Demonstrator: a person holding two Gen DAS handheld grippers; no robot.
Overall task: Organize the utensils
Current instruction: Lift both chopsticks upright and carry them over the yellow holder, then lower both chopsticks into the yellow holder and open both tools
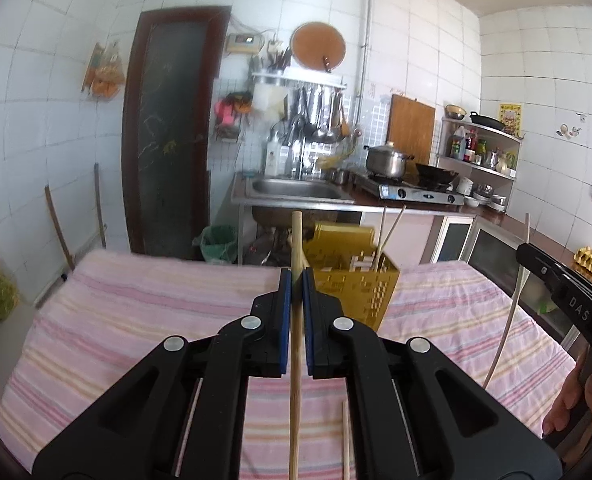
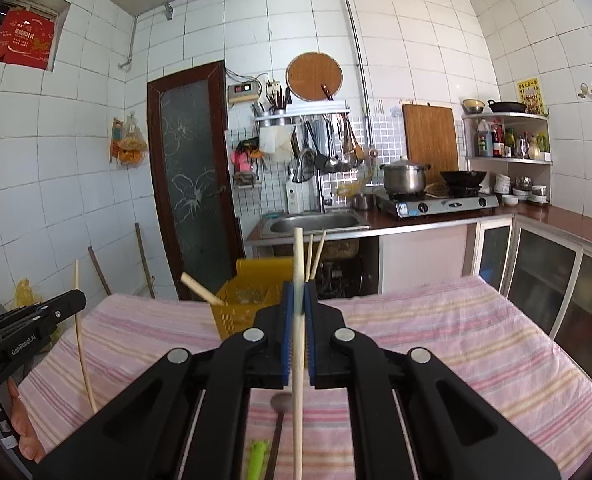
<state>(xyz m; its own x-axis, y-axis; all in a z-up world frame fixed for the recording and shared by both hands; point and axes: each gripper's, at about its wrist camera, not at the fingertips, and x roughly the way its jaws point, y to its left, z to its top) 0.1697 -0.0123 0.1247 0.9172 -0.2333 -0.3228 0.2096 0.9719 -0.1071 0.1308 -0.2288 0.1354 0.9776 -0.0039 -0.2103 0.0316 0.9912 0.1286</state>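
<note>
Both tongs pinch one chopstick each: left tongs, right tongs, lifted over the striped surface. My yellow basket stands just ahead. Gripped mid-shaft, either chopstick could swivel and miss a slot.

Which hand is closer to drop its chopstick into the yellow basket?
Probably left: the yellow basket looms larger just past the tips of the left gripper, beside its chopstick. From the right gripper it looks smaller, though only slightly.
</note>
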